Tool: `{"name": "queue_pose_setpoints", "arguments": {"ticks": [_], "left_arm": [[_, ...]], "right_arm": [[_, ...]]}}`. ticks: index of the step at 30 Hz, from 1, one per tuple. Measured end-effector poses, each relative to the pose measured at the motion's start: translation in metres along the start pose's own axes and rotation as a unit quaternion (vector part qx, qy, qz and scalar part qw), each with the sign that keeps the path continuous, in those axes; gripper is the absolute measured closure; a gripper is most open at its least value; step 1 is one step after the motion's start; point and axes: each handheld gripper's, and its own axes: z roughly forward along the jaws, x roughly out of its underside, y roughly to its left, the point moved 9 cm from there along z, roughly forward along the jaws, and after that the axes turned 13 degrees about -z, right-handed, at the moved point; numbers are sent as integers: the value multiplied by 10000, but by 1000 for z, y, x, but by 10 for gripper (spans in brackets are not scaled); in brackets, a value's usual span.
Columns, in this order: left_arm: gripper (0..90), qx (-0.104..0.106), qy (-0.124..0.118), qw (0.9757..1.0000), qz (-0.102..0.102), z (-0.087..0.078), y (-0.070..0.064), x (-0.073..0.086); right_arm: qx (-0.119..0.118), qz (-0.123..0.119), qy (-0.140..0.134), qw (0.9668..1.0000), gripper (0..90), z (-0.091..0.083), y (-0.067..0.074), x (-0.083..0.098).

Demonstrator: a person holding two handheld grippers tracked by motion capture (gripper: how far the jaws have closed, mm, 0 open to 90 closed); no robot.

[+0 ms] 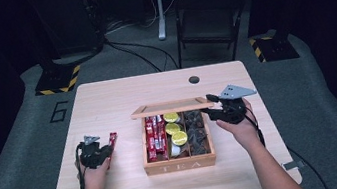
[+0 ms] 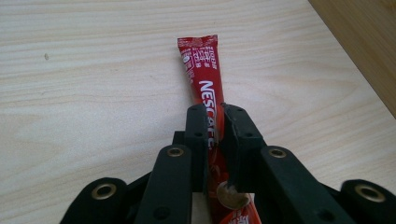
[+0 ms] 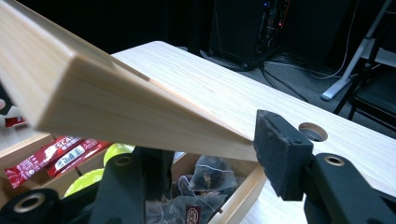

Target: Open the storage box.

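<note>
Left gripper (image 2: 215,122) sits low over the table (image 1: 106,98), w/ a red Nescafé stick sachet (image 2: 205,79) lying flat between its two black jaws; jaws nearly together but slack, a thin gap showing on the right side, so the sachet is released, not pinched. In the high view the sachet (image 1: 112,139) lies on bare wood well left of the wooden tea box (image 1: 179,165), just beside the left gripper (image 1: 107,151). Right gripper (image 1: 208,112) is clenched on the corner of the box's lid (image 3: 116,107), lid raised & tilted over the compartments. Inside: more red sachets (image 1: 155,137), yellow-green pods (image 1: 175,129), tea bags (image 1: 196,131).
</note>
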Motion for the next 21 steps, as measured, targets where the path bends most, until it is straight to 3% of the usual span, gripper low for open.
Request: {"name": "queue_pose_setpoints", "arguments": {"ticks": [12, 21], "left_arm": [[628, 71, -197, 9997, -128, -10, -5, -5], [538, 72, -320, 9995, -10, -17, -15, -10]], "right_arm": [[-1, 1, 5, 10000, 487, 0, 0, 0], [0, 0, 2, 10000, 487, 0, 0, 0]]}}
